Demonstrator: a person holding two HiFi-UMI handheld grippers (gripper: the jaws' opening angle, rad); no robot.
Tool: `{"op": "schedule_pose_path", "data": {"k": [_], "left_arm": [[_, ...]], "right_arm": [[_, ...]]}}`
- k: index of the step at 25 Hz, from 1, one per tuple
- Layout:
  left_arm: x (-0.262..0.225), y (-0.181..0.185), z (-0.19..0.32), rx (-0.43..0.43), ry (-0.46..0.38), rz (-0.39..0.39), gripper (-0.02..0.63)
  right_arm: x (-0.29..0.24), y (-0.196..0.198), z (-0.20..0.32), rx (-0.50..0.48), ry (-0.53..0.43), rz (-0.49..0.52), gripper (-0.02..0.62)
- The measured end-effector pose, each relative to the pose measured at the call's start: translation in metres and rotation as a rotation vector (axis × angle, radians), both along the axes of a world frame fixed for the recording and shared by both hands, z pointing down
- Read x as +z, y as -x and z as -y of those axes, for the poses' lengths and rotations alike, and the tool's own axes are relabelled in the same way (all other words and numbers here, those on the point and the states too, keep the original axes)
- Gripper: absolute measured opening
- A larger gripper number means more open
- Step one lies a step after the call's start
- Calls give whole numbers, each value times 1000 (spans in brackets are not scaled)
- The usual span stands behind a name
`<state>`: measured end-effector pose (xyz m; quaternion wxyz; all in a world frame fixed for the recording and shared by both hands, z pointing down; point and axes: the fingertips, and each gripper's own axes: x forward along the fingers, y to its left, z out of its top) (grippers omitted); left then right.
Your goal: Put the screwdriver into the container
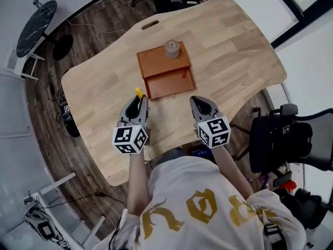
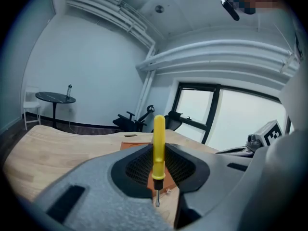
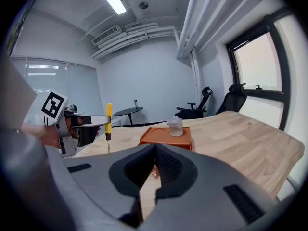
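A yellow-handled screwdriver (image 1: 138,92) stands upright, tip down, between the pads of my left gripper (image 1: 139,104), which is shut on its handle. In the left gripper view the screwdriver (image 2: 159,148) hangs above the wooden table, just short of the orange container (image 2: 131,145). The orange container (image 1: 156,61) lies mid-table, with a lower open compartment at its near side. My right gripper (image 1: 200,104) hovers to the right, shut and empty. In the right gripper view the right gripper (image 3: 155,153) faces the container (image 3: 166,136); the screwdriver (image 3: 109,119) shows at left.
A small clear jar (image 1: 172,48) sits on the container's raised far part. The wooden table (image 1: 234,51) has a slot (image 1: 150,24) near its far edge. A black office chair (image 1: 281,139) stands at right, a round black side table (image 1: 35,20) at far left.
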<state>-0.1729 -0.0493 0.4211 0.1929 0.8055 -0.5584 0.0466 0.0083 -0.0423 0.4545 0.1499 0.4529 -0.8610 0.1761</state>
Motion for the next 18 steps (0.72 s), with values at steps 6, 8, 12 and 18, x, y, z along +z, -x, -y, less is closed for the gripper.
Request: {"op": "schedule_pose_path", "data": {"k": [6,8,12,18], "left_arm": [[3,-3,25,66,7,-5,75],[2,-5,30,81,8,-12,75],[1,-5,37,99,6,-12,75],[4,-8,47,112,13,2,75]], "right_arm": [[-4,2,7,44,4,-31,11],[-3,1,9,52,8,-37,11],[-9,5,16,51,-5,-27,11],[-5,6,26,41,-2,-22,11]]}}
